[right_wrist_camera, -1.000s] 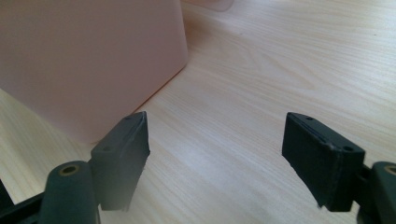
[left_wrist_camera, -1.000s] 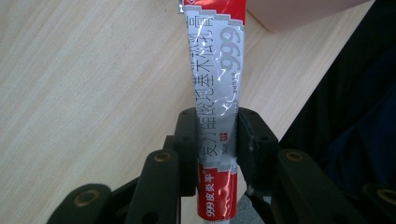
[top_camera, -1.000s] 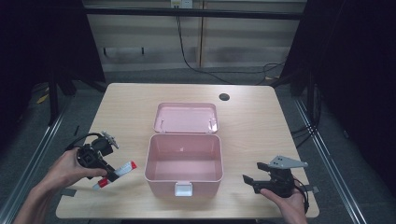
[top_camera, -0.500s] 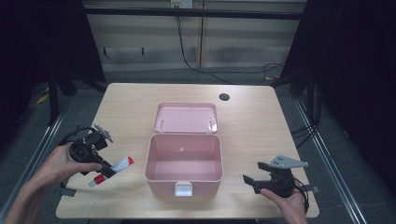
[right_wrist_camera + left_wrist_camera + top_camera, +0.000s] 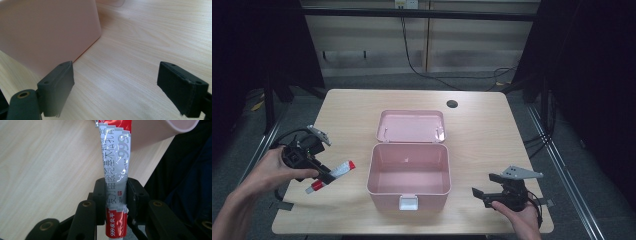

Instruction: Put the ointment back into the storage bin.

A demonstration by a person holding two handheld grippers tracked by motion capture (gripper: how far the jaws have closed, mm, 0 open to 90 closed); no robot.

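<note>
A silver and red ointment tube (image 5: 115,167) with printed characters is clamped between the jaws of my left gripper (image 5: 115,195). In the high view the left gripper (image 5: 328,176) holds the tube (image 5: 332,176) above the table's left side, the tube slanting toward the pink box (image 5: 408,189). The box stands open at the table's middle, its lid (image 5: 412,125) folded back flat behind it and its inside bare. My right gripper (image 5: 482,192) stays low at the front right of the table, just right of the box. Its jaws stand wide apart with only tabletop between them (image 5: 115,82).
The wooden table (image 5: 492,130) has a round cable hole (image 5: 452,104) near its back edge. The box's pink side wall (image 5: 47,32) rises close on the left in the right gripper view. Dark floor and cables lie around the table.
My left gripper has risen with the tube and drawn slightly left, away from the box. The right gripper has kept still.
</note>
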